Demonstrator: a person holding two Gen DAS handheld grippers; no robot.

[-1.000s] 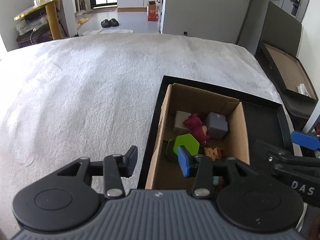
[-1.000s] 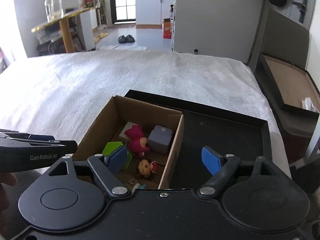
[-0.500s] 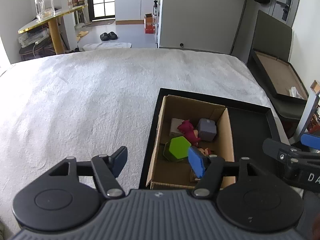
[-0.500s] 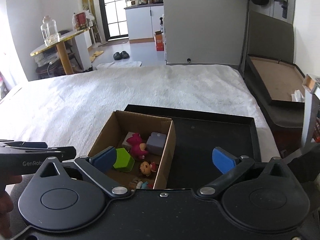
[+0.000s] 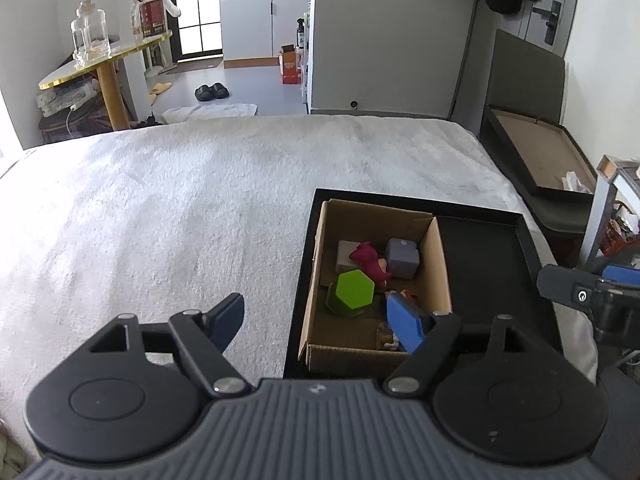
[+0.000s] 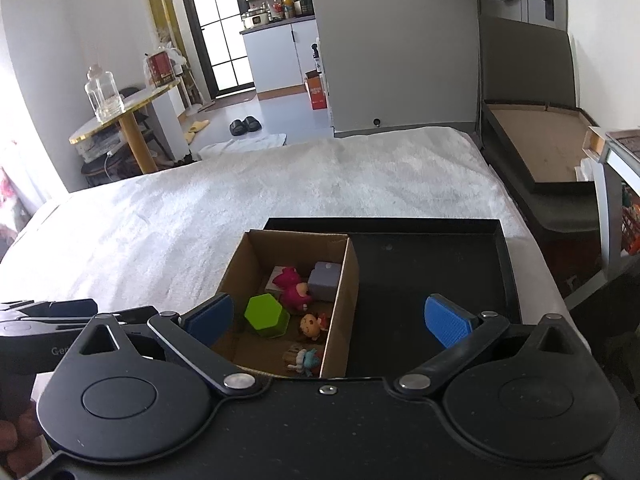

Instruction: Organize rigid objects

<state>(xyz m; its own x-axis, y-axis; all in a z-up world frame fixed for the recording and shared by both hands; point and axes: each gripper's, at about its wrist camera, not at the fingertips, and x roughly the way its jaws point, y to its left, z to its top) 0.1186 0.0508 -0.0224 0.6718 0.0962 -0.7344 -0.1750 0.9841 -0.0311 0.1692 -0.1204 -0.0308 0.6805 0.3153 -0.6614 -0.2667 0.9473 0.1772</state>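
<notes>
The green hexagonal plastic block [image 6: 267, 316] lies in the open brown cardboard box [image 6: 344, 280] (inside a black tray [image 6: 506, 264] on the white-covered bed [image 5: 180, 208]), both empty claws higher than before, left claw [image 5: 316, 322] widening, right claw [image 6: 328, 318] fully spread.

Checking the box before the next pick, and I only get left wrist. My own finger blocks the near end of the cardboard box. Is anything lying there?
Observer: Yes. The right wrist view shows a round-headed doll lying just right of the green hexagon block.
Operator: Only that?
Observer: No. A smaller figure with teal on it lies by the near wall of the cardboard box.
Operator: I see only an edge of the other gripper. What's its state?
Observer: The right gripper is open wide, and its pads press on nothing.
</notes>
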